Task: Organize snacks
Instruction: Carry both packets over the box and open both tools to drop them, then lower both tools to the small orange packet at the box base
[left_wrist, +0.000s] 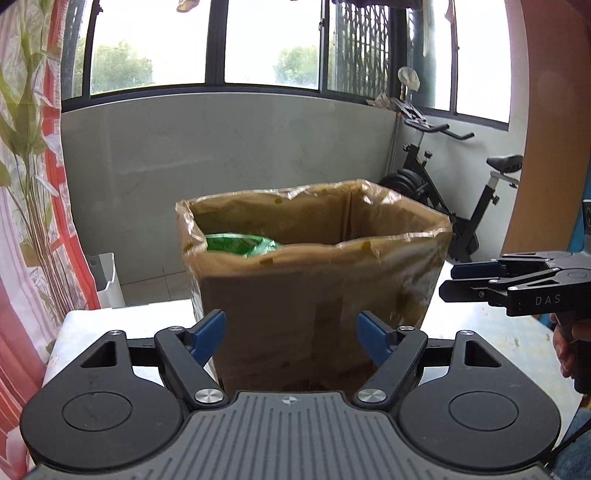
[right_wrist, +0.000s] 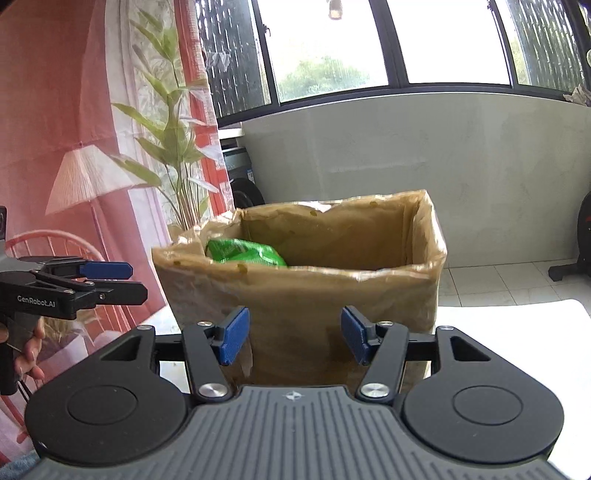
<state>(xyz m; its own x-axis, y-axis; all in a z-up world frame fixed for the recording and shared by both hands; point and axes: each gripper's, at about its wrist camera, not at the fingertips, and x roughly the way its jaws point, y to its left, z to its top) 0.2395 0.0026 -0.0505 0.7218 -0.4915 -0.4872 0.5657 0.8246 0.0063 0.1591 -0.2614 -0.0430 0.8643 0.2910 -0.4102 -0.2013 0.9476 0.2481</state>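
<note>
A brown cardboard box (left_wrist: 314, 295) lined with clear plastic stands on a white table (left_wrist: 110, 325); it also shows in the right wrist view (right_wrist: 306, 295). A green snack bag (left_wrist: 240, 245) lies inside it at the left, and shows in the right wrist view too (right_wrist: 245, 253). My left gripper (left_wrist: 291, 339) is open and empty, just in front of the box. My right gripper (right_wrist: 291, 336) is open and empty, also in front of the box. Each gripper appears from the side in the other's view: the right one (left_wrist: 454, 280) and the left one (right_wrist: 133, 280).
A red patterned curtain (left_wrist: 33, 221) hangs at the left. An exercise bike (left_wrist: 461, 192) stands behind the box at the right, under the windows. A white bin (left_wrist: 107, 280) sits on the floor at the left. The table's far edge runs behind the box.
</note>
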